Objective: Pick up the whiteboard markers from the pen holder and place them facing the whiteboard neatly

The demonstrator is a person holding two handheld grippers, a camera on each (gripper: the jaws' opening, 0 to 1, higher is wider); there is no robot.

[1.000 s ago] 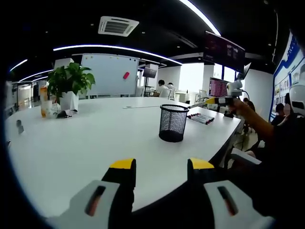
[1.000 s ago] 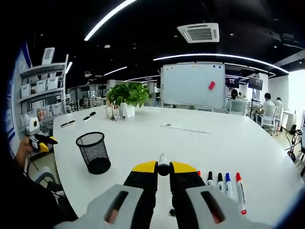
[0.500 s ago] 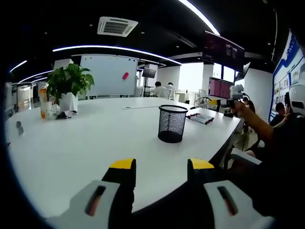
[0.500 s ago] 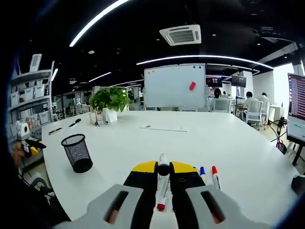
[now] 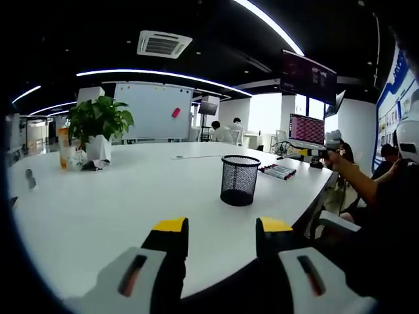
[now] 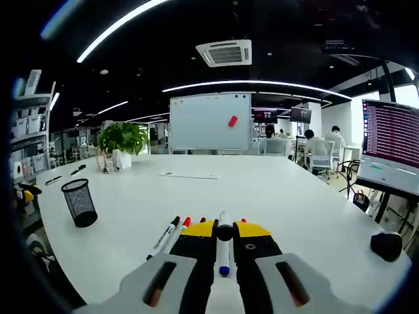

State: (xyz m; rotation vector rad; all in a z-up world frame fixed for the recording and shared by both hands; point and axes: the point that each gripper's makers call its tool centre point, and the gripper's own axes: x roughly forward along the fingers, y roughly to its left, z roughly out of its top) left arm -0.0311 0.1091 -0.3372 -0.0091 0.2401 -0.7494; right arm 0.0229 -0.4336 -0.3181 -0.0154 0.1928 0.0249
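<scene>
Since earlier our right gripper (image 6: 224,230) swung past the row w/ jaws clamped on a marker (image 6: 224,252); left gripper (image 5: 219,226) jaws empty, apart; marker light, stiff, slippery, we grip mid-barrel

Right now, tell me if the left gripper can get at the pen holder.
Probably yes. The left gripper is open with nothing between its jaws, and only bare white table lies between it and the pen holder, though it would have to move forward.
</scene>
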